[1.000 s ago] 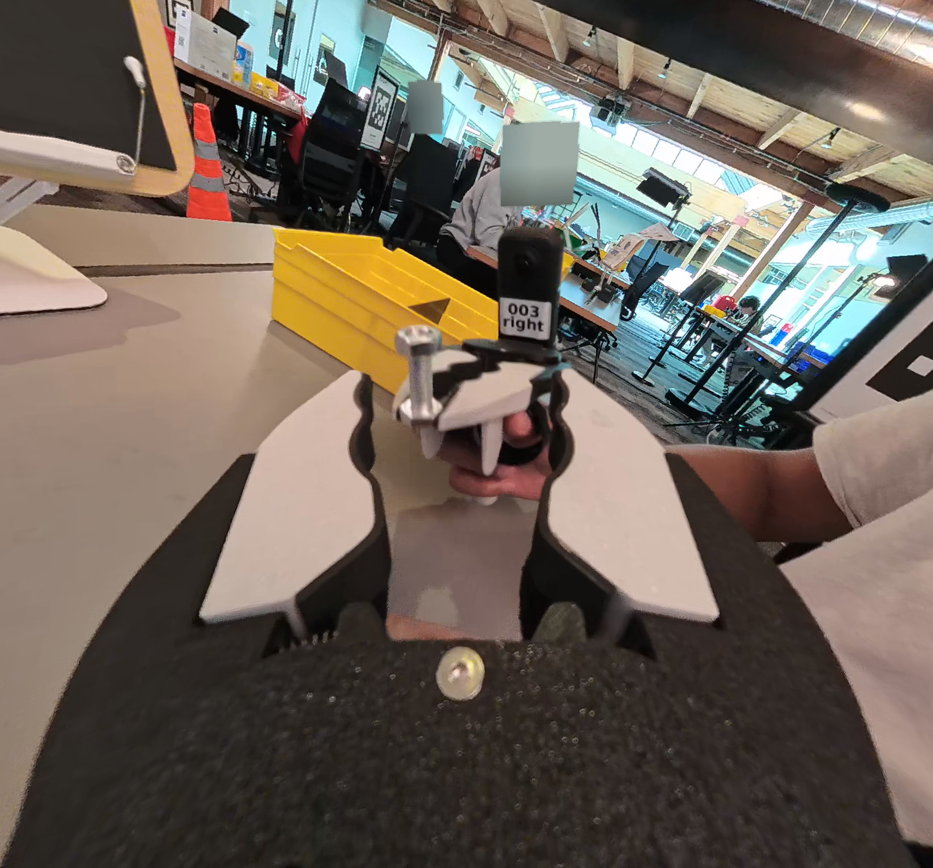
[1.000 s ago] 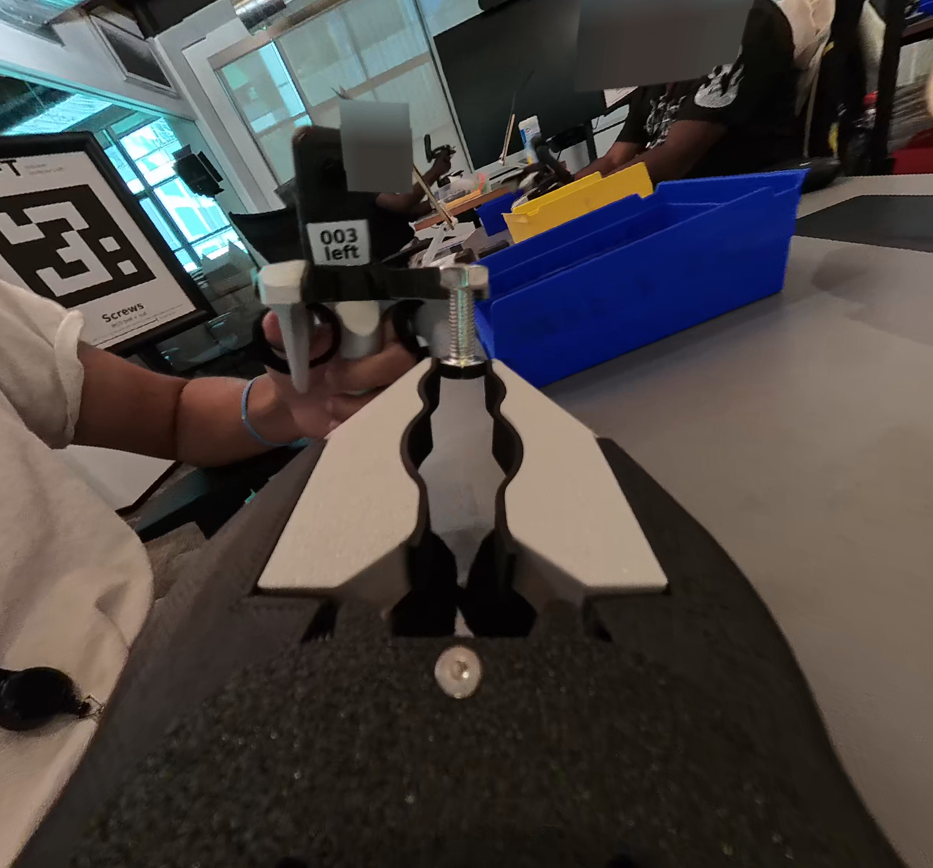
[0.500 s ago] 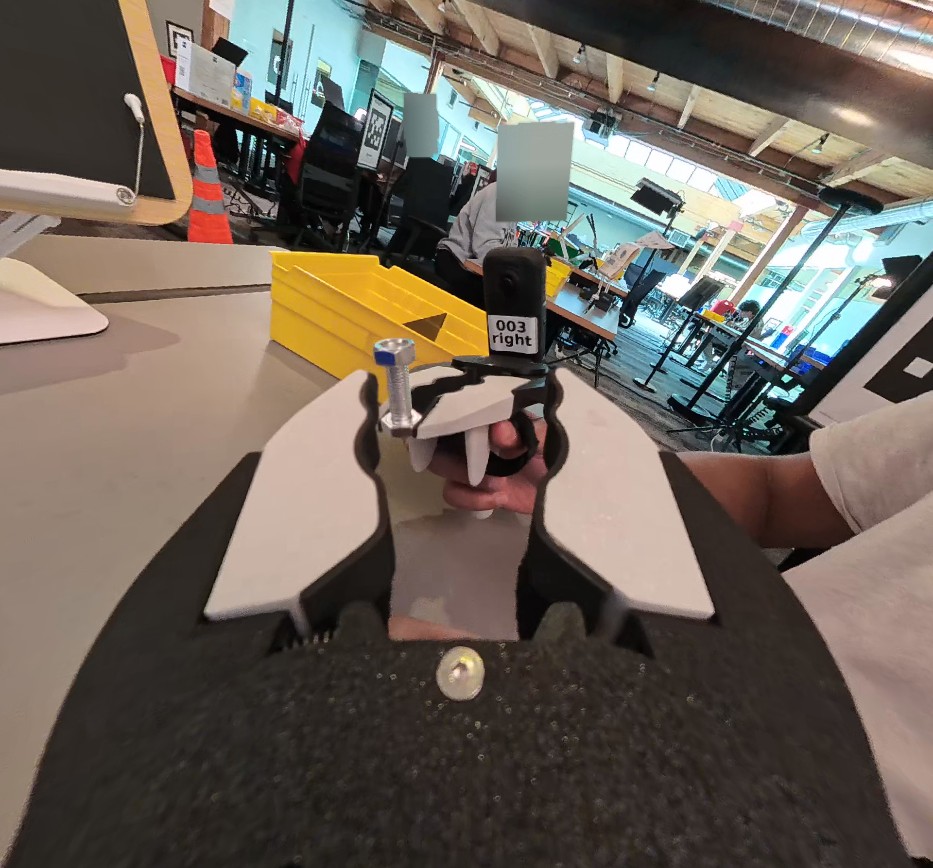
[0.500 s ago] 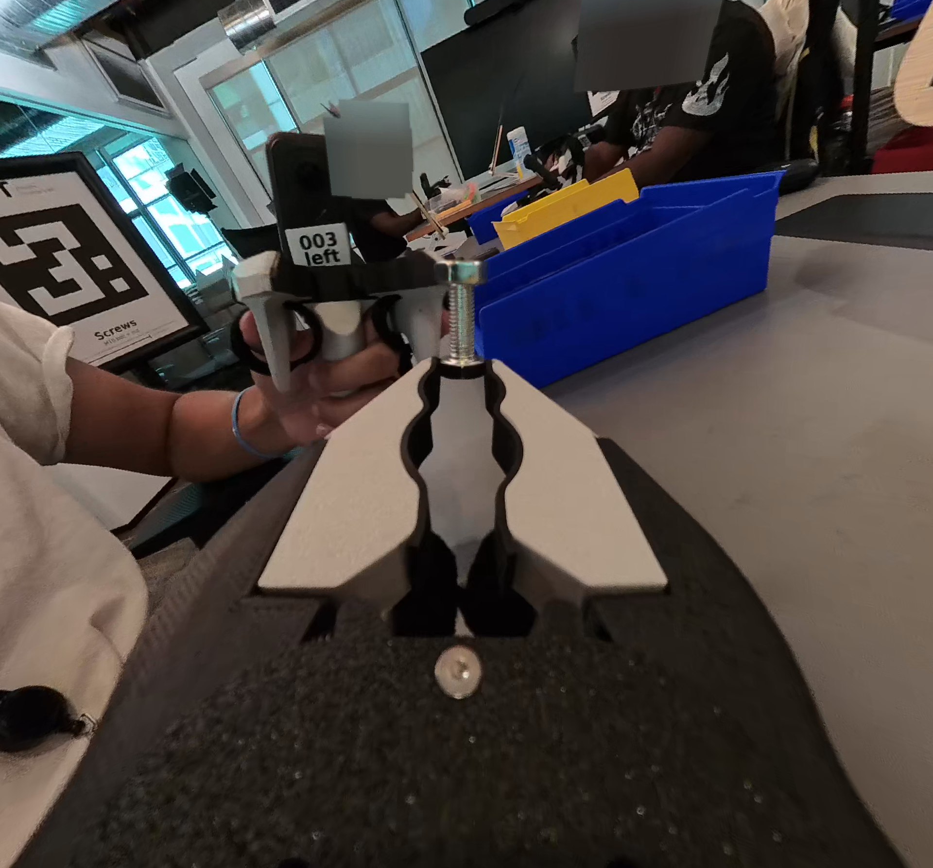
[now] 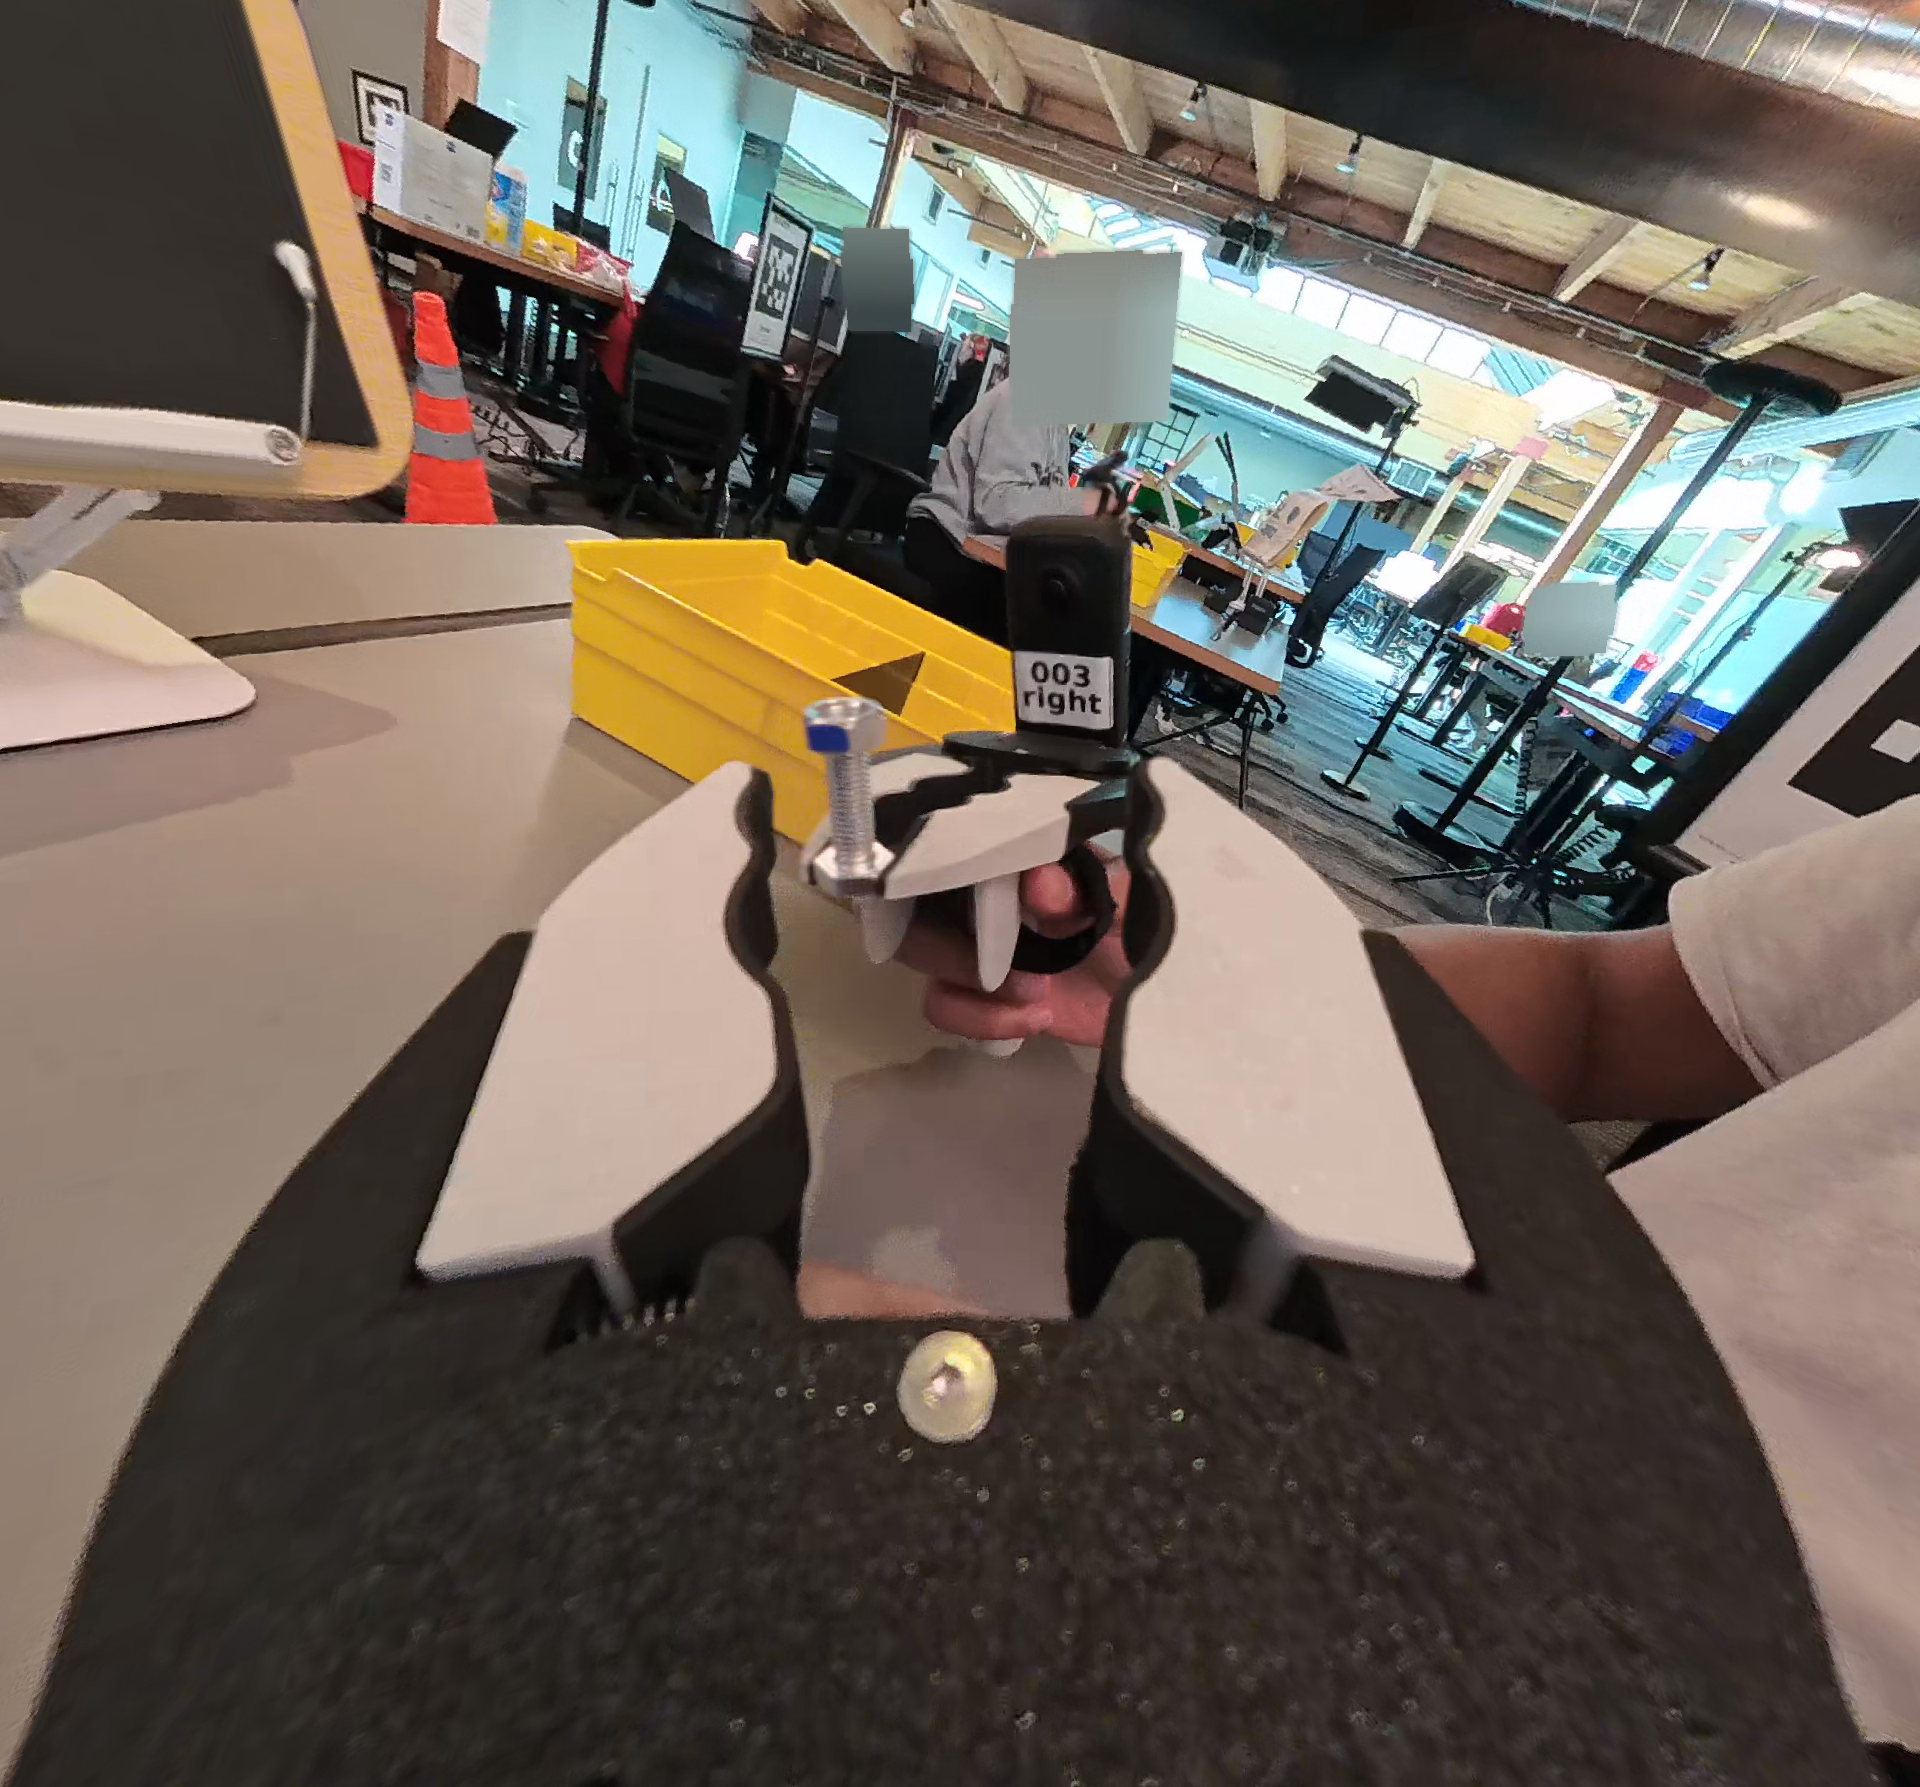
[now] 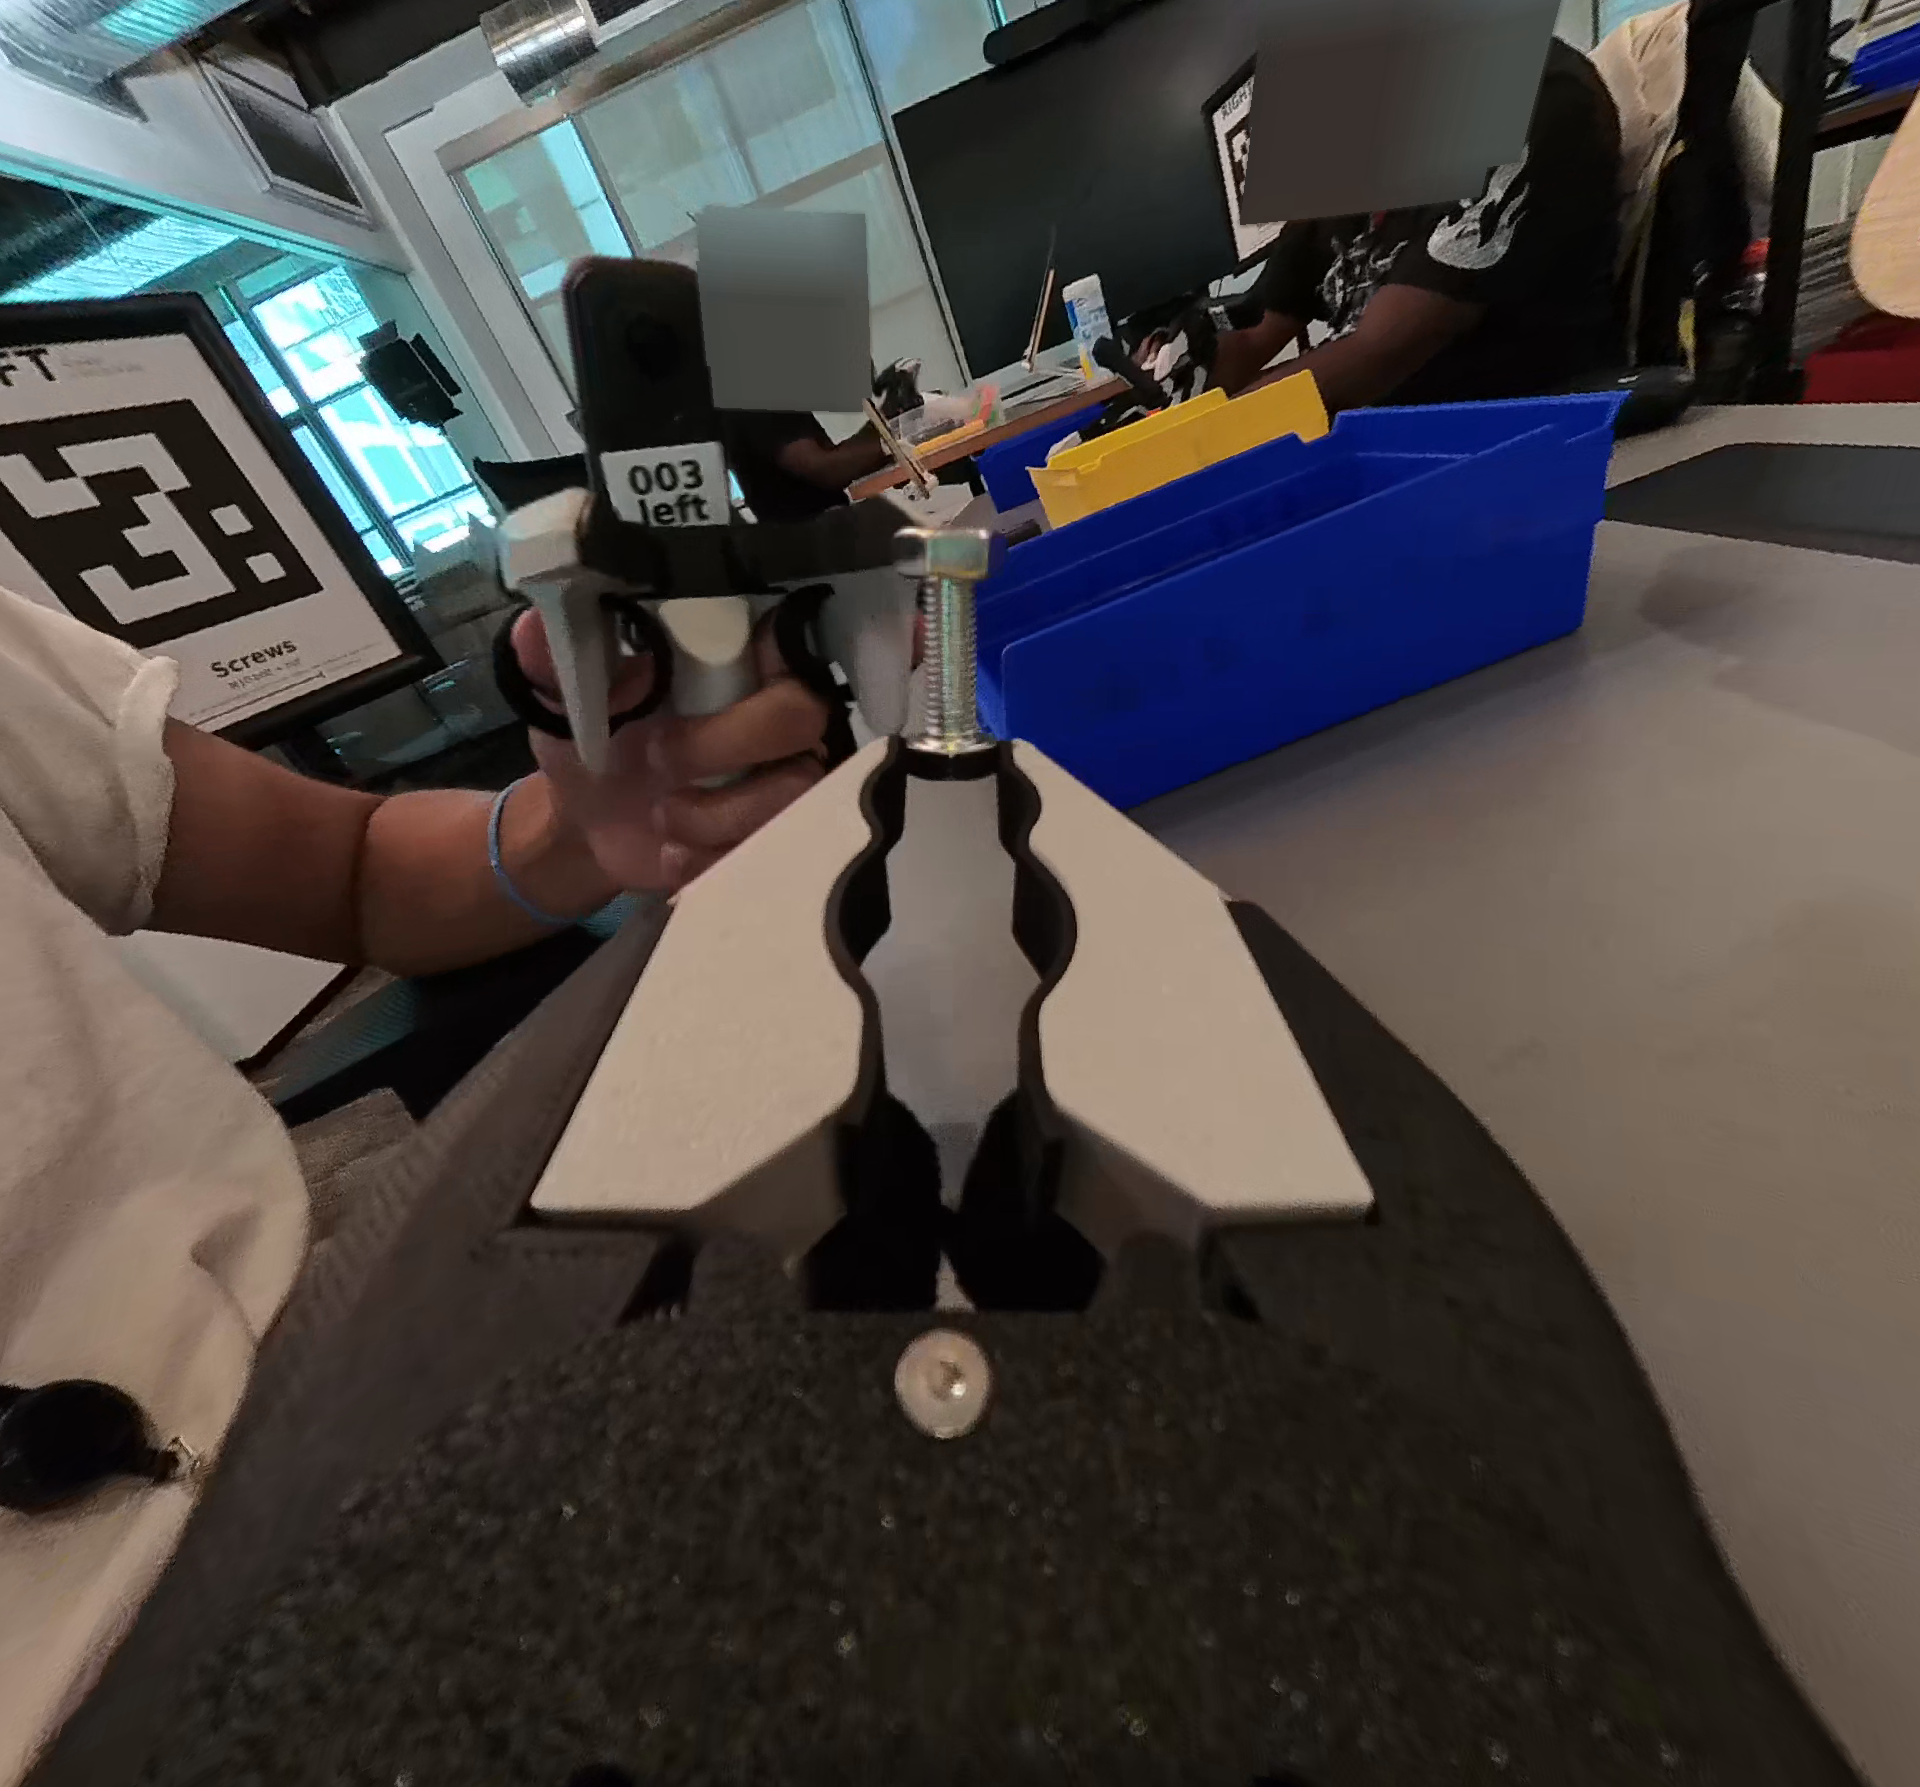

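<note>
Item 1: monitor stand (image 5: 114,667), white, far left on grey table (image 5: 260,958).
Item 2: yellow bin (image 5: 727,636) on table, behind grippers.
Item 3: left gripper (image 5: 945,802), jaws wide apart, nothing between pads; its left tip sits just beside the bolt.
Item 4: bolt (image 5: 847,792), silver, hex head w/ blue mark, upright, nut at lower end of thread.
Item 5: right gripper (image 6: 948,766), jaws narrow, pads pressed on the nut end, bolt standing up from tips; hand (image 5: 1039,968) on its grip.
Item 6: blue bin (image 6: 1299,594) on table, right of bolt, w/ a smaller yellow bin (image 6: 1184,449) behind.
</note>
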### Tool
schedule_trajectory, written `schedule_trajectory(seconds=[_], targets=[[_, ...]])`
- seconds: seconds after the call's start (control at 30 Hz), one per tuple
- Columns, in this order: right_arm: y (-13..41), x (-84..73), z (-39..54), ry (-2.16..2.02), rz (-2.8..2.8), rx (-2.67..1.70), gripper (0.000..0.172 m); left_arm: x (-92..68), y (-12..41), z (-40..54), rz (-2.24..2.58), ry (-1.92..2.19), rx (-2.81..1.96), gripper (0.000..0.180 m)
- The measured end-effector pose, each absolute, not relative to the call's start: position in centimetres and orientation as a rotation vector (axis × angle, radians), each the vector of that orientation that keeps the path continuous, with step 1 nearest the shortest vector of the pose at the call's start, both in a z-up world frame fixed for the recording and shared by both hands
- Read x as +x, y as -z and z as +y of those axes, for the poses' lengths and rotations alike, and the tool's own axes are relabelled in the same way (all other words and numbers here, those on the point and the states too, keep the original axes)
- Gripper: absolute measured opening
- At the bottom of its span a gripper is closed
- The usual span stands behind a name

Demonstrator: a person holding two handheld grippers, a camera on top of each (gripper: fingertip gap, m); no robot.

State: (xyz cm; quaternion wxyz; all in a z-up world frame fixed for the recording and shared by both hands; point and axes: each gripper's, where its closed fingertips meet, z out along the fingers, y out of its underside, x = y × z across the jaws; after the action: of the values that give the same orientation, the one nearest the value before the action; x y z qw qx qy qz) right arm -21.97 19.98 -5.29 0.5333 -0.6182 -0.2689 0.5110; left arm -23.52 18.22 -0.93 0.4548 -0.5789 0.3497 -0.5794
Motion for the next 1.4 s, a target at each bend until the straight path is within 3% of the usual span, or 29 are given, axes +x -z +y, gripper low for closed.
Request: schedule_trajectory(seconds=[0.9, 1.27, 1.33, 1.4], targets=[[3.1, -23.8, 16.5, -1.535, -0.719, -1.317, 0.017, -23.3, 0.2, 16.9, 1.014, 1.561, -1.318, 0.051], [3.8, -24.9, 16.0, -1.557, -0.757, -1.345, 0.017, -23.6, 0.1, 17.1, 1.001, 1.578, -1.29, 0.035], [3.9, -25.0, 16.0, -1.549, -0.76, -1.352, 0.017, -23.5, 0.3, 17.0, 1.015, 1.583, -1.29, 0.021], [4.0, -25.0, 16.0, -1.541, -0.763, -1.358, 0.017, -23.4, 0.4, 16.9, 1.029, 1.571, -1.291, 0.017]])
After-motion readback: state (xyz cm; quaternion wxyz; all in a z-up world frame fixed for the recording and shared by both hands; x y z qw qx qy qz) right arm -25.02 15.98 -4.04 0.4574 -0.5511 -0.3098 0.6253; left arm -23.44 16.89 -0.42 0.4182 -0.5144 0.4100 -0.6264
